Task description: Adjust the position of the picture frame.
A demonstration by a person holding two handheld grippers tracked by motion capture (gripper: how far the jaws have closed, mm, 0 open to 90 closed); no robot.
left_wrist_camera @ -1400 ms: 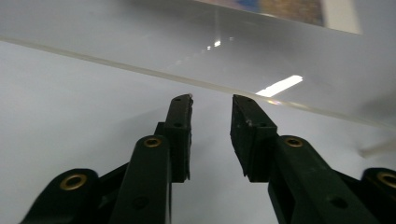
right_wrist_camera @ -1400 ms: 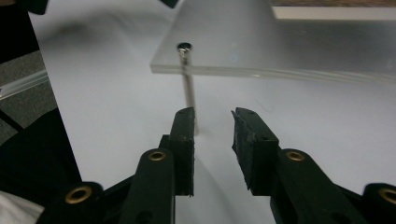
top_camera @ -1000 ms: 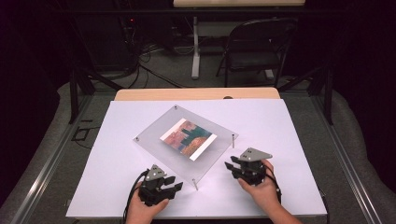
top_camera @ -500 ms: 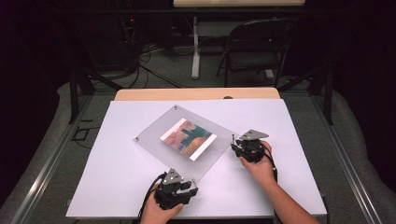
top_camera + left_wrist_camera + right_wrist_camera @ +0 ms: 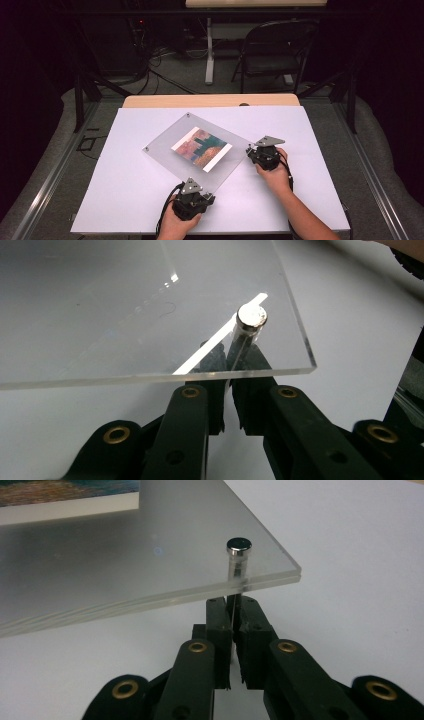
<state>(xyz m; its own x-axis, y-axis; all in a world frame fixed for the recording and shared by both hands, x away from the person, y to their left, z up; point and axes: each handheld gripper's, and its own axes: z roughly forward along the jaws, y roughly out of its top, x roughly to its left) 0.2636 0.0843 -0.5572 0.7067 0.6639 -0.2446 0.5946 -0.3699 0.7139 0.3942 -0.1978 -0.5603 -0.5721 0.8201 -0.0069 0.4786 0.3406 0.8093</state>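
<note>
The lower part of each metal post (image 5: pixel 251 320) (image 5: pixel 238 555) is seen only through the clear acrylic frame (image 5: pixel 195 150) and is distorted there. Whether the pads (image 5: pixel 216 390) of the left gripper (image 5: pixel 192 197) press on the post cannot be told. The photo (image 5: pixel 65 495) is cut off by the top edge in the right gripper view. The forearms leave the high view at its bottom edge.

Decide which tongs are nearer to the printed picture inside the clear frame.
Right. The right tongs sit at the frame's right corner, close beside the picture. The left tongs are at the frame's near corner, farther from it.
</note>
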